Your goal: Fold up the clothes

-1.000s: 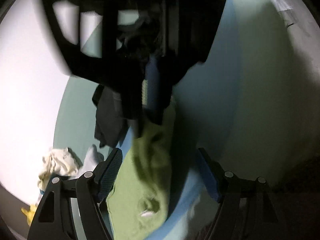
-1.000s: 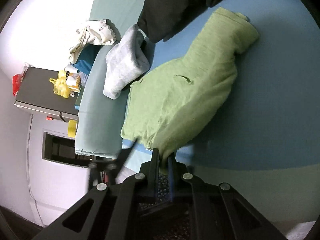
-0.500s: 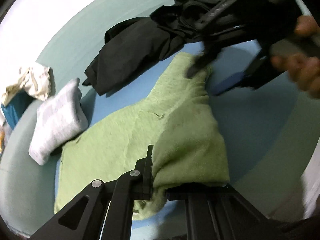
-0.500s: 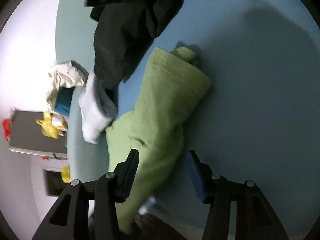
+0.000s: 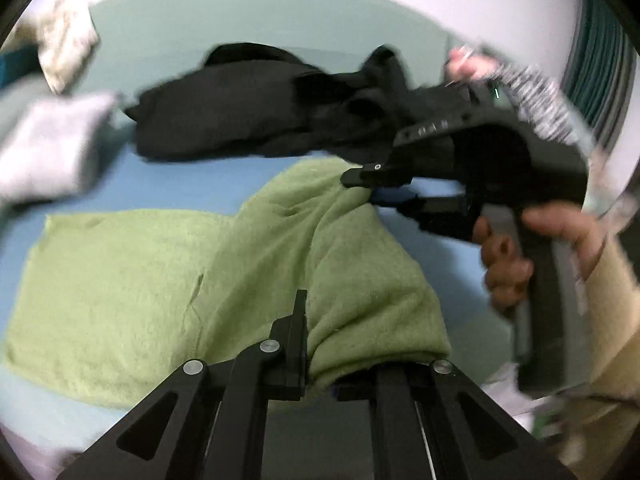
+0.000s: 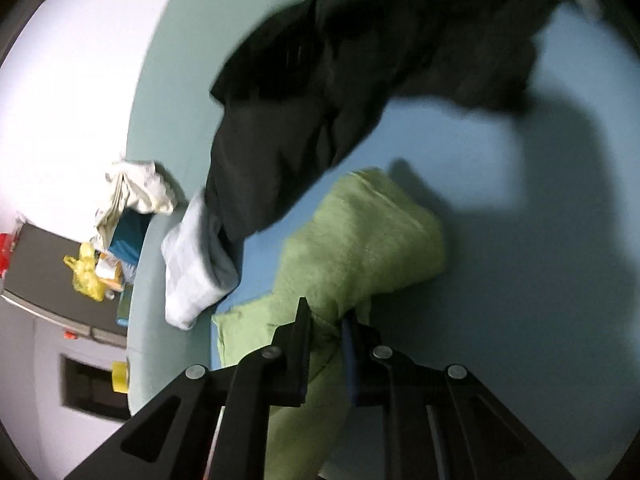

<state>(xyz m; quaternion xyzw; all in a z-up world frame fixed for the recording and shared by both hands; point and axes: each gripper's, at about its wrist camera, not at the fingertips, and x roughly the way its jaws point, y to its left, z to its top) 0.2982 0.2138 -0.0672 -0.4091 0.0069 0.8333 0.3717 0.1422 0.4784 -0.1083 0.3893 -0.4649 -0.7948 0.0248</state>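
A green fleece garment [image 5: 168, 280] lies on the blue bed sheet [image 5: 168, 188], partly folded over itself. My left gripper [image 5: 316, 344] is shut on its near folded edge. My right gripper [image 6: 326, 320] is shut on the far end of the same garment [image 6: 360, 236]; it also shows in the left wrist view [image 5: 372, 188], held by a hand, pinching the green cloth near the black pile.
A pile of black clothes [image 5: 256, 104] lies behind the green garment. A folded grey-white item [image 5: 48, 148] and a crumpled cream cloth [image 6: 136, 188] lie at the bed's edge. A dark bedside cabinet [image 6: 48, 280] with a yellow bag stands beyond the edge.
My right gripper was open half a second ago and has closed on the far end of the green garment. My left gripper keeps its hold on the near edge.
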